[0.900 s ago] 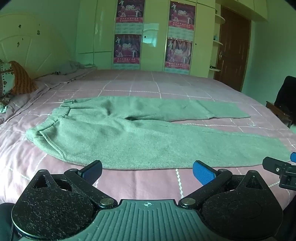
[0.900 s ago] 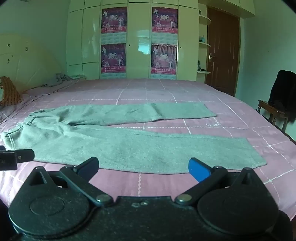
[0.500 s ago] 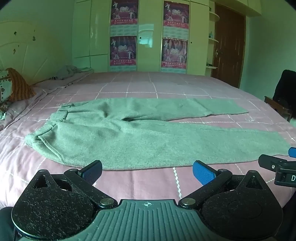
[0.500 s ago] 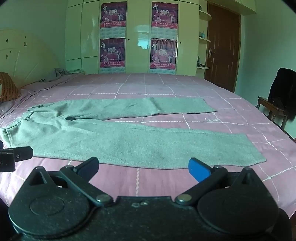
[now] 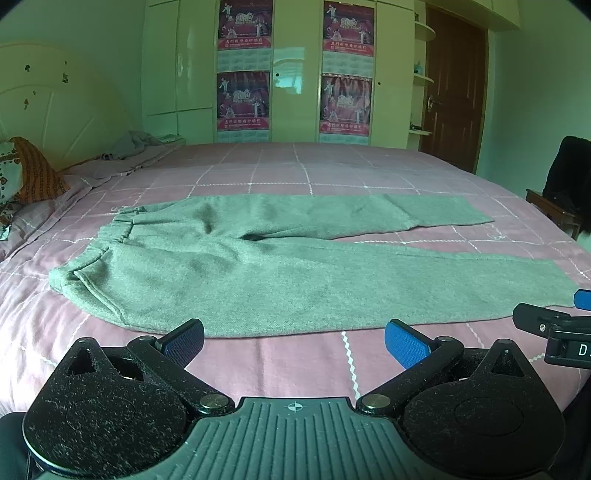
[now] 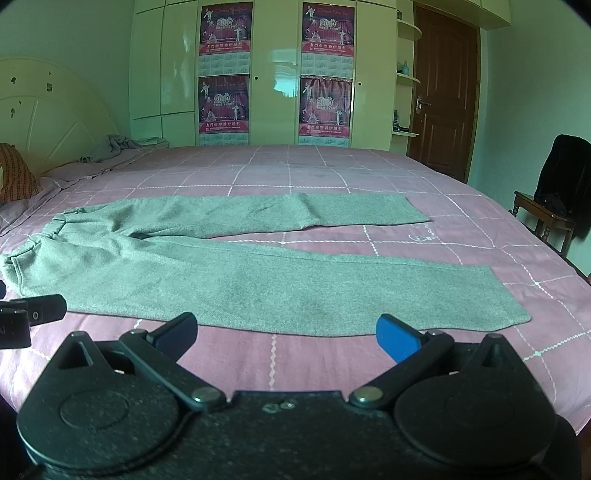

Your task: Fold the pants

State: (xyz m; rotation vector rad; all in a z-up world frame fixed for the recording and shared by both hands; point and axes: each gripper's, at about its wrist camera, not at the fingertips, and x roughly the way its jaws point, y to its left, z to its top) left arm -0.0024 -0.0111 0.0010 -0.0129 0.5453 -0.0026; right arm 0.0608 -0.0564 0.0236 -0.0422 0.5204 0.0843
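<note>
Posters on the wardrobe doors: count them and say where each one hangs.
4. Upper left poster and lower left poster share one door; upper right poster and lower right poster share another. None looks hidden.

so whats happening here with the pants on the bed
A person holds a gripper in each hand over a pink checked bed, about to fold the grey-green pants. The pants lie flat, legs spread apart, waistband to the left. Both the left gripper and the right gripper are open and empty, near the pants' closest edge. No fold has been made yet.
</note>
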